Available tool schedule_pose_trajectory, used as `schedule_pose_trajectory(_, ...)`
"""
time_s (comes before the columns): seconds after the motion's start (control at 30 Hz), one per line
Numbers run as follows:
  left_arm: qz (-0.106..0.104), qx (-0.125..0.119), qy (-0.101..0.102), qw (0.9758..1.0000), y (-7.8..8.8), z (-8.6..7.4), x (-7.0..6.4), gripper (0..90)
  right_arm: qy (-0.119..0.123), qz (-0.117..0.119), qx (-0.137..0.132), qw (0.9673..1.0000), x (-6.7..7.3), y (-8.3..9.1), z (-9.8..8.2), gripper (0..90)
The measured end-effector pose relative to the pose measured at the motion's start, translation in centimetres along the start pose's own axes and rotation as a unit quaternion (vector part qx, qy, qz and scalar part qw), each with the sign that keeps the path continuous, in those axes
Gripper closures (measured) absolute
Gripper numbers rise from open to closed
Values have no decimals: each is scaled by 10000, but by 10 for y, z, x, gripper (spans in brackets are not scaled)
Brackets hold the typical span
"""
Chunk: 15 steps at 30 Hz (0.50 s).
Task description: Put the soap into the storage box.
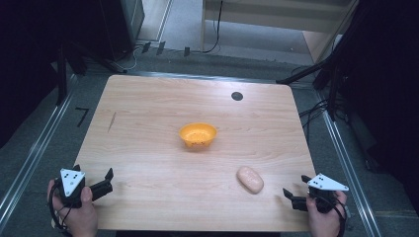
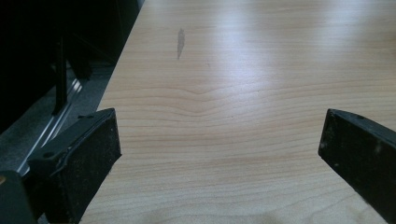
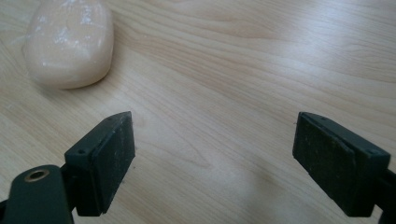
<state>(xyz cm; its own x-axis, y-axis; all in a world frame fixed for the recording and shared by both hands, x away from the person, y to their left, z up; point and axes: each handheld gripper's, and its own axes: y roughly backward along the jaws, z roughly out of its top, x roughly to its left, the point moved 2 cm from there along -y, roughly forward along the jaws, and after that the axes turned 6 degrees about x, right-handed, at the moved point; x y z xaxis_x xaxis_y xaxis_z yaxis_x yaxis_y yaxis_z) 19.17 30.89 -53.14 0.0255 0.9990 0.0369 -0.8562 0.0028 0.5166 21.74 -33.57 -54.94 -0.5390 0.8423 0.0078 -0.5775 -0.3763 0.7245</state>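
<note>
Nearby, pale soap bar (image 3: 69, 42); right gripper (image 3: 214, 140) agape

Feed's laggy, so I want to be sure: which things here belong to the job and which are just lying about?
In the job:
- pale soap-like lump, nearest the right gripper, whose jaws stand open
- orange bowl, mid-table, the likely target

Lying about:
- dark round disc near the far edge
- left gripper, open over bare table
</note>
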Motion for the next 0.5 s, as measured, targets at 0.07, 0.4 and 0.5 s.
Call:
schedule_pose_trajectory(0.07, -29, 16, -31, 10000, 0, 0, 0, 0, 101, 27, 113, 9999, 3, -1, 3, 142)
schedule_pose_trajectory(0.4, 10, 22, -90, 10000, -1, 0, -2, 0, 497, 277, 611, 9965, 13, -7, 17, 147)
schedule_pose_trajectory(0.5, -4, 29, -98, 9999, -1, 0, -2, 0, 577, 337, 706, 9953, 14, -9, 21, 148)
